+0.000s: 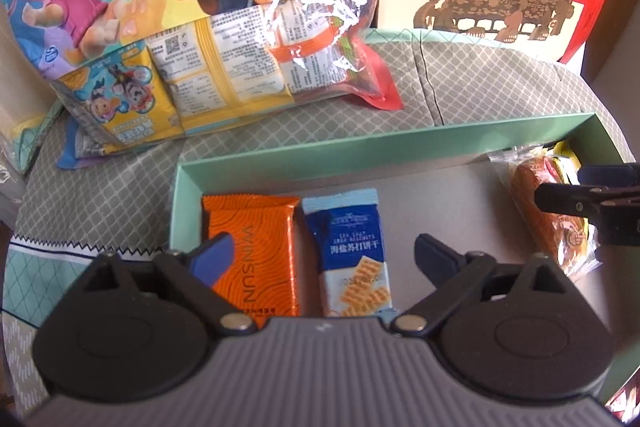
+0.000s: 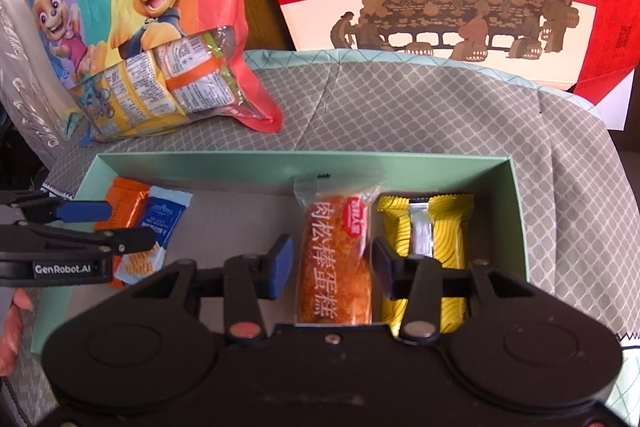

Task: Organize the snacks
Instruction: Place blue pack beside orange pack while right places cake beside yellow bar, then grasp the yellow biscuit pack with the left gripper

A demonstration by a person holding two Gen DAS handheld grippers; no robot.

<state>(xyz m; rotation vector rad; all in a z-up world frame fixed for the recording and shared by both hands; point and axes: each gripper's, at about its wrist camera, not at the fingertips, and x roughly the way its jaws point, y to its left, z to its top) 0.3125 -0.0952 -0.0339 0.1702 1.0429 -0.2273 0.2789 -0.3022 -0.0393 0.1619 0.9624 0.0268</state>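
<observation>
Two snacks — perhaps cakes — half-cut off.

- Cartoon snack bag — glossy, crinkled plastic film.
- Green box: matt cardboard, smooth.
- Patterned cloth, creased, dull.
- Orange wrapper and yellow wrapper — shiny foil-like film.
- Cake wrapper: clear plastic.

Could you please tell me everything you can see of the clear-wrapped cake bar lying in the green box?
The cake bar is a long orange-brown, floss-topped roll in a clear crinkly wrapper with white Chinese characters and a red round logo. It lies flat on the green box floor, lengthwise toward the far wall, beside the yellow packet. The right gripper straddles it, jaws open; the pads look close to the wrapper without clearly pressing it.
</observation>
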